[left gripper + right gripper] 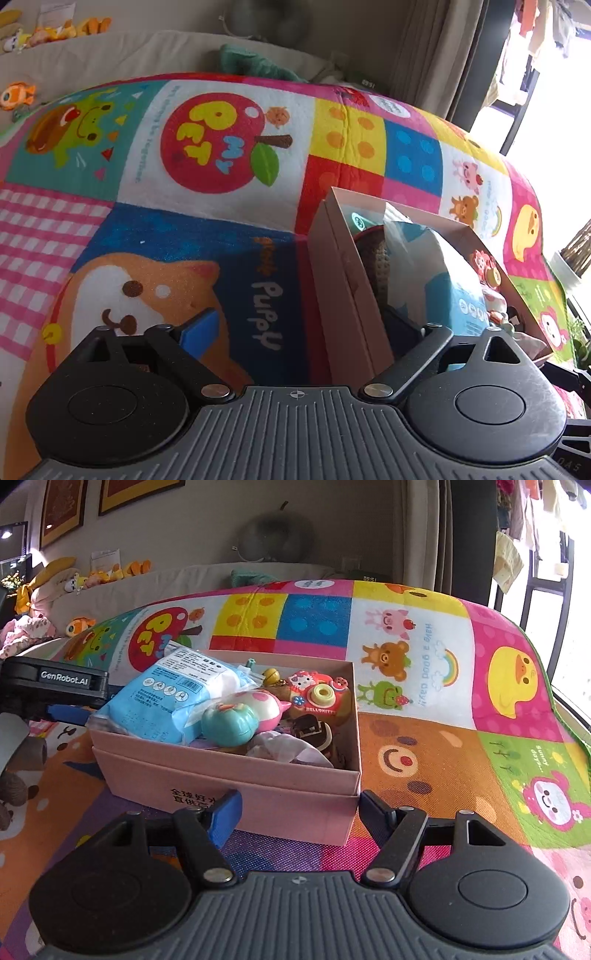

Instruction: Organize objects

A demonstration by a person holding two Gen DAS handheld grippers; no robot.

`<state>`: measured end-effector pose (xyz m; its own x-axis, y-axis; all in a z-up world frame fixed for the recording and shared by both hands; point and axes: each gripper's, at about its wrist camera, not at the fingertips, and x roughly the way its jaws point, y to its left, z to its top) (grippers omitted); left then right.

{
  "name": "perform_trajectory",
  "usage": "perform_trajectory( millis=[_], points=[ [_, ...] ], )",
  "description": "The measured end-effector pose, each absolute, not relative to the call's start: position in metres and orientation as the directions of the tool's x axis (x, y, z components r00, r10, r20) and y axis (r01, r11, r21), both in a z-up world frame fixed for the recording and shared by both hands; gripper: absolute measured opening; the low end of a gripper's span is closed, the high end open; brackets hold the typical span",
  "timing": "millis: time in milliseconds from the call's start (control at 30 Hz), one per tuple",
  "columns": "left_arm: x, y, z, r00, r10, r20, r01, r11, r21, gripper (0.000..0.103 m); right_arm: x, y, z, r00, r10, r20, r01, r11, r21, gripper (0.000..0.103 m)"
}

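Observation:
A pink cardboard box (295,805) stands on the colourful play mat (424,738). It holds a blue and white tissue pack (173,698), a teal pumpkin toy (229,723), a pink and white toy (258,707), a red Hello Kitty camera toy (317,696), a dark brown toy (314,734) and other small items. My right gripper (299,812) is open, its fingers at the box's near wall. My left gripper (303,328) is open and straddles the box's left wall (343,291); its right finger is inside the box by the tissue pack (443,280). It shows in the right view (66,694).
A beige sofa (166,587) with plush toys (99,574) runs behind the mat. A green cloth (255,62) lies on it. Curtains (443,535) and a bright window (554,609) are at the right. The mat covers the surface on all sides of the box.

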<state>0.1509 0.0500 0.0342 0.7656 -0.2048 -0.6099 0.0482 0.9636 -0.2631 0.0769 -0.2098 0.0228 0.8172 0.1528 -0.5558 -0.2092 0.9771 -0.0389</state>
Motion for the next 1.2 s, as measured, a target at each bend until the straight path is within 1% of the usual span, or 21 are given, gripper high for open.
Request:
perform_trajectory(
  millis=[100,167,233,267,300,333,367,433,533,667,767,833,933,1100,1200],
  points=[
    [0.150,0.051,0.033,0.775,-0.216,-0.594,0.060,0.961,-0.271,0.098,0.076,-0.209,0.023,0.812,0.139,-0.566,-0.192,0.981,-0.036,0.072],
    [0.144,0.048,0.037,0.796,-0.204,-0.570,0.074,0.967,-0.242,0.097,0.074,-0.209,0.024,0.802,0.127,-0.584,-0.179,0.983,-0.032,0.077],
    [0.126,0.047,0.048,0.839,-0.181,-0.514,0.079,0.973,-0.215,0.093,0.065,-0.210,0.028,0.804,0.122,-0.581,-0.170,0.985,-0.028,0.088],
    [0.116,0.047,0.055,0.856,-0.182,-0.485,0.090,0.974,-0.208,0.093,0.058,-0.211,0.030,0.807,0.119,-0.578,-0.166,0.986,-0.029,0.092],
    [0.105,0.047,0.061,0.870,-0.183,-0.458,0.099,0.975,-0.201,0.093,0.050,-0.212,0.032,0.809,0.116,-0.576,-0.162,0.986,-0.029,0.100],
    [0.092,0.046,0.067,0.881,-0.180,-0.437,0.106,0.976,-0.189,0.093,0.042,-0.214,0.034,0.813,0.112,-0.572,-0.155,0.988,-0.027,0.103],
    [0.079,0.043,0.072,0.888,-0.178,-0.425,0.113,0.978,-0.173,0.093,0.033,-0.215,0.035,0.813,0.109,-0.572,-0.149,0.989,-0.023,0.103],
    [0.050,0.033,0.073,0.885,-0.192,-0.425,0.149,0.980,-0.133,0.093,0.018,-0.218,0.033,0.789,0.109,-0.605,-0.143,0.990,-0.009,0.103],
    [0.007,0.010,0.057,0.866,-0.198,-0.460,0.185,0.980,-0.075,0.093,-0.002,-0.219,0.020,0.737,0.106,-0.667,-0.128,0.992,0.016,0.103],
    [-0.021,-0.013,0.025,0.805,-0.193,-0.561,0.197,0.979,-0.055,0.093,-0.018,-0.213,0.001,0.704,0.079,-0.705,-0.114,0.993,-0.003,0.103],
    [-0.018,-0.019,0.004,0.773,-0.107,-0.626,0.129,0.992,-0.011,0.091,-0.020,-0.214,-0.002,0.709,0.069,-0.702,-0.094,0.996,0.002,0.103],
    [-0.018,-0.021,0.002,0.781,-0.081,-0.620,0.113,0.994,0.012,0.091,-0.016,-0.217,-0.002,0.704,0.075,-0.706,-0.092,0.996,0.014,0.103],
    [-0.014,-0.024,0.000,0.778,-0.055,-0.626,0.096,0.995,0.031,0.095,-0.007,-0.219,-0.002,0.709,0.068,-0.702,-0.084,0.996,0.012,0.103],
    [-0.011,-0.024,-0.001,0.777,-0.041,-0.628,0.064,0.998,0.014,0.095,0.008,-0.217,-0.003,0.719,0.063,-0.692,-0.083,0.997,0.005,0.103],
    [-0.008,-0.025,-0.002,0.777,-0.030,-0.628,0.049,0.999,0.013,0.096,0.005,-0.218,-0.006,0.744,0.065,-0.665,-0.079,0.997,0.009,0.103]
  ],
)
